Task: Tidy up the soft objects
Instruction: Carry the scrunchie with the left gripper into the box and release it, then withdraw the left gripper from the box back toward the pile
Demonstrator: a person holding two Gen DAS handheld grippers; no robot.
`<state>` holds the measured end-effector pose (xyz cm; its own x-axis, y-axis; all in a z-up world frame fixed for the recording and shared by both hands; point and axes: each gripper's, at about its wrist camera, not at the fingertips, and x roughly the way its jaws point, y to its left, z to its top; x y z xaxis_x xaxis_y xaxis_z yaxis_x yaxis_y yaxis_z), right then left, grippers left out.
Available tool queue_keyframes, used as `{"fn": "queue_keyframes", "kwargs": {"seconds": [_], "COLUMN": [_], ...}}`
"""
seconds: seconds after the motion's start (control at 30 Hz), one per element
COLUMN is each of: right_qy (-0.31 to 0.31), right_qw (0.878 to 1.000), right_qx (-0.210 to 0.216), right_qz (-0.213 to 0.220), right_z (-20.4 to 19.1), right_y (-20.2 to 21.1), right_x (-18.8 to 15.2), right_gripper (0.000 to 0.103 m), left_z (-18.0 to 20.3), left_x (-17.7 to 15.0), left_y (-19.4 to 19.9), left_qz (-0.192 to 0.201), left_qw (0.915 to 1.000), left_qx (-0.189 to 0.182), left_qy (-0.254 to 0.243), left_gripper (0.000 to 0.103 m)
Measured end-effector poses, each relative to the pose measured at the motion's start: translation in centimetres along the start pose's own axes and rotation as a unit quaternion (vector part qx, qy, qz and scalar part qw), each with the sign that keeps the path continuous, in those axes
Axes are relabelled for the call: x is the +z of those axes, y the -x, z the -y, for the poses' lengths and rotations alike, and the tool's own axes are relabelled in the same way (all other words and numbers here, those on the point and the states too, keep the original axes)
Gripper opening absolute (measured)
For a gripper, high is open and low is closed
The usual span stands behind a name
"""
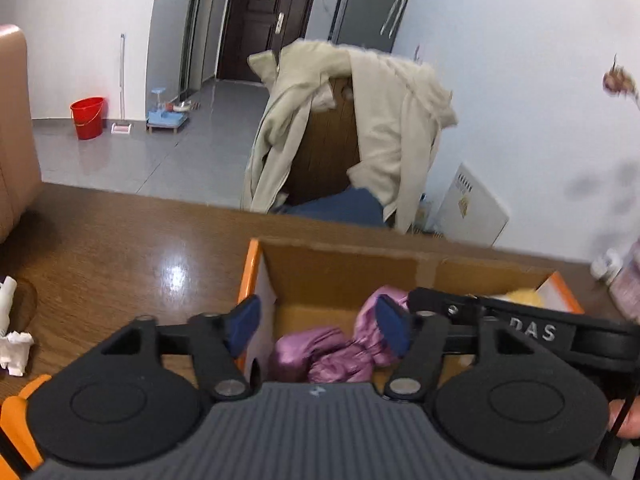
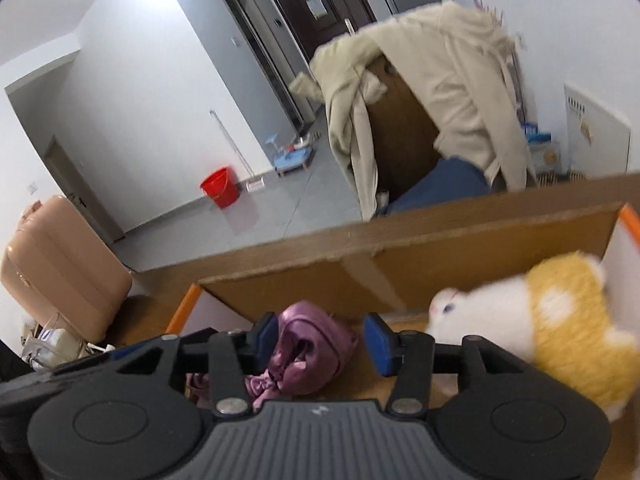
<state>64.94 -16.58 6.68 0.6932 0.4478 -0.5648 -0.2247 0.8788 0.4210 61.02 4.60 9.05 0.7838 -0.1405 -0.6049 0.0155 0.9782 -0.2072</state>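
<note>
An open cardboard box (image 1: 344,268) with orange flaps stands on the wooden table; it also shows in the right wrist view (image 2: 400,252). Inside lies a crumpled shiny purple soft item (image 1: 328,354), seen too in the right wrist view (image 2: 308,340). A yellow and white plush toy (image 2: 560,320) lies in the box's right part; only its yellow top (image 1: 520,296) shows in the left wrist view. My left gripper (image 1: 318,328) is open above the purple item. My right gripper (image 2: 320,338) is open above the box, empty, with its body (image 1: 520,328) visible beside the left one.
A chair (image 1: 328,148) draped with a beige coat stands beyond the table's far edge. A red bucket (image 1: 88,116) and a mop stand on the grey floor. Crumpled white tissue (image 1: 16,348) lies at the table's left. A tan suitcase (image 2: 60,264) stands at the left.
</note>
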Motion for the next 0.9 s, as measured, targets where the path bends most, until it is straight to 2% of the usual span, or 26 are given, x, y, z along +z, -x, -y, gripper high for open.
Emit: {"fn": "queue_keyframes", "kwargs": {"seconds": [0.07,0.3,0.4,0.5,0.6,0.67,0.8,0.9], "right_qy": [0.009,0.057,0.078,0.108,0.142,0.159,0.182,0.201], "right_qw": [1.000,0.996,0.994,0.989,0.982,0.977,0.971,0.964], "right_qx": [-0.002,-0.009,-0.016,-0.017,-0.022,-0.021,-0.011,-0.009], "right_qz": [0.013,0.065,0.081,0.100,0.123,0.137,0.155,0.171], "right_z": [-0.6,-3.1,-3.6,-3.8,-4.1,-4.1,-3.9,-4.1], "right_y": [2.0,11.8,17.0,22.3,27.7,31.1,36.3,39.0], "right_x": [0.6,3.5,3.2,1.8,-1.0,-3.4,-9.8,-15.6], "right_gripper": [0.051,0.069,0.074,0.079,0.085,0.086,0.088,0.089], "left_z": [0.0,1.3,1.5,1.9,2.2,2.4,2.5,2.7], "left_x": [0.6,2.0,1.0,-1.5,-5.1,-7.7,-14.1,-19.7], "left_y": [2.1,12.6,17.8,22.7,27.5,30.2,35.9,38.4], "left_qz": [0.022,0.083,0.103,0.118,0.133,0.146,0.186,0.210], "left_qw": [0.9997,0.9964,0.9941,0.9911,0.9864,0.9826,0.9737,0.9685], "left_qx": [0.007,0.004,0.002,-0.003,-0.016,-0.025,-0.034,-0.026], "left_qy": [0.009,-0.016,-0.035,-0.063,-0.094,-0.112,-0.128,-0.132], "left_gripper": [0.078,0.087,0.090,0.094,0.096,0.098,0.103,0.103]}}
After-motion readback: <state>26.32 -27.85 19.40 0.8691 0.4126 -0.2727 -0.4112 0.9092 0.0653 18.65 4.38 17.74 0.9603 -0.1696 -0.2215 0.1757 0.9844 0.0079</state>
